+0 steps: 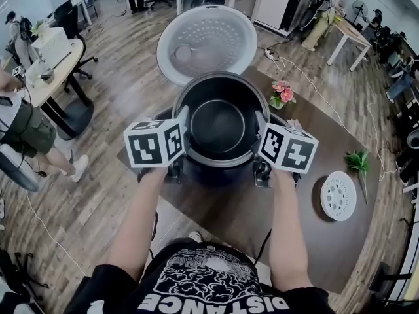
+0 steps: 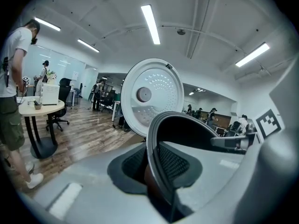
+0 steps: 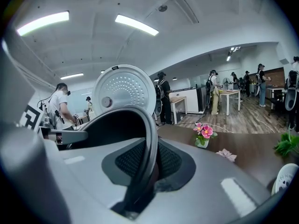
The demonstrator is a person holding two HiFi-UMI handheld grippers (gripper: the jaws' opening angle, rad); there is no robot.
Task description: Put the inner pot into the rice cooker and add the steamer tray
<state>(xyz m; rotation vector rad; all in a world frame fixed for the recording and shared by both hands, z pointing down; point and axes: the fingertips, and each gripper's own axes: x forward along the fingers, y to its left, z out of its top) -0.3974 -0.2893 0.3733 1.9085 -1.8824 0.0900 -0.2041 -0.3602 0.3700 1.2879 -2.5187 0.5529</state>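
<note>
Left gripper (image 1: 182, 124): jaws clamped on the left rim of the inner pot; the left gripper view shows the dark rim pinched between the pads (image 2: 174, 164).
Right gripper (image 1: 260, 128): jaws closed on the right rim of the same pot; the right gripper view shows the rim running down between the pads (image 3: 133, 162).
Inner pot (image 1: 218, 123): dark, round, upright, mouth up; held from both sides at the middle of the table, in the mouth of the rice cooker. Whether it is fully seated cannot be told.
Rice cooker (image 1: 219, 174): dark body showing just below the pot's near edge, between the two grippers.
Rice cooker lid (image 1: 207, 43): swung open on the far side, pale perforated inner face towards the pot.
Steamer tray (image 1: 338, 195): white perforated disc, flat on the table, near right, well apart from the cooker.
Table (image 1: 262, 214): dark brown top.
Pink flowers (image 1: 283, 94): small bunch, just right of the cooker, far side.
Green sprig (image 1: 358, 160): on the table's right edge, beyond the steamer tray.
</note>
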